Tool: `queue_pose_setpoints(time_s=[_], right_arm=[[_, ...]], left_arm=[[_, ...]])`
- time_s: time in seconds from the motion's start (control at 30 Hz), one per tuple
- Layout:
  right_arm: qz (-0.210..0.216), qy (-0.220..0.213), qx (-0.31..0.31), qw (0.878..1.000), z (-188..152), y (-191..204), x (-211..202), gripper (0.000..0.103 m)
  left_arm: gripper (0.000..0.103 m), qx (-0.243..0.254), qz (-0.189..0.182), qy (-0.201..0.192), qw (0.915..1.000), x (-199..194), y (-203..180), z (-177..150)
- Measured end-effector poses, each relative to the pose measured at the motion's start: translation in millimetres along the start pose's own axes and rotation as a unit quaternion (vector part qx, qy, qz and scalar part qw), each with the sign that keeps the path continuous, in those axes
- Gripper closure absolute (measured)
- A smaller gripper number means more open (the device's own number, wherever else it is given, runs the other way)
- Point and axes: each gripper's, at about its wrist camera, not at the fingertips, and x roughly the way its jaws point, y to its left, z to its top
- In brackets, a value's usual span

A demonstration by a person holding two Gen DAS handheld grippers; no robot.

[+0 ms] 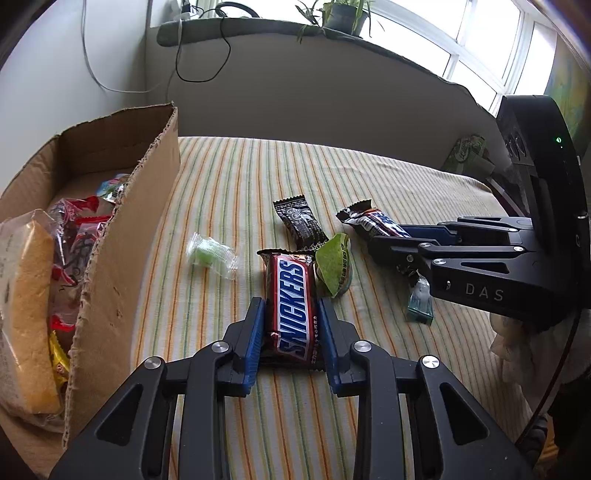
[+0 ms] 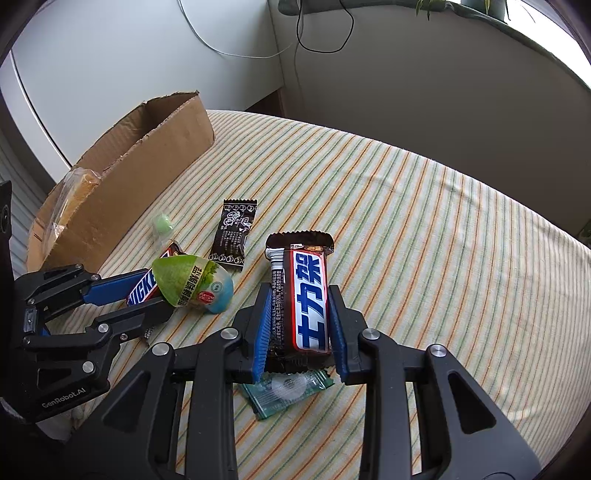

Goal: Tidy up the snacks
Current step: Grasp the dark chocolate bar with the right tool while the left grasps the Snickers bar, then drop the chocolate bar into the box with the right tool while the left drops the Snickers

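Left gripper (image 1: pixel 290 314): blue pads clamped on both long sides of a Snickers bar (image 1: pixel 291 306), English logo up, bar pointing away along the fingers, over the striped cloth (image 1: pixel 369 177). Whether the bar rests on the cloth or is just off it, cannot tell.

Right gripper (image 2: pixel 300 317): clamped on a second Snickers bar (image 2: pixel 308 299) with the Chinese-print side up, bar also lying along the fingers. In the left wrist view this gripper (image 1: pixel 384 240) enters from the right, bar end sticking out past the fingertips.

Cardboard box (image 1: pixel 122 229): stands on the cloth at the left, top open, edges torn. Inside: a large pale bag with yellowish contents (image 1: pixel 29 306), red-printed clear wrappers (image 1: pixel 79 236), other small packets at the far end.

Loose on the cloth:
- small black sachet (image 2: pixel 232 232) with white print, between the two bars, lying flat
- green cup-shaped snack (image 2: pixel 192 284), tipped on its side, just beside the left bar, touching the left gripper's fingers in the right wrist view
- small clear packet with a green sweet (image 1: pixel 212 251), between the box and the left bar
- teal packet (image 2: pixel 286 391), partly under the right gripper

Background: potted plant (image 1: pixel 343 14) on the windowsill, cables down the wall
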Motion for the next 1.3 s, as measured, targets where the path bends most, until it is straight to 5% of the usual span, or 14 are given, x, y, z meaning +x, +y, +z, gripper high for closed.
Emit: queue_pose_setpoints(time_s=[0.7, 1.3], right_arm=[[-0.002, -0.055, 0.011, 0.998, -2.6, 29.3, -64.4, 0.074], [0.023, -0.064, -0.012, 0.998, 46.9, 111.3, -54.6, 0.074]], left_arm=[[0.076, -0.026, -0.04, -0.071, 0.9964, -68.6, 22.5, 0.5], [0.076, -0.051, 0.005, -0.111, 0.9925, -111.8, 105.3, 14.4]])
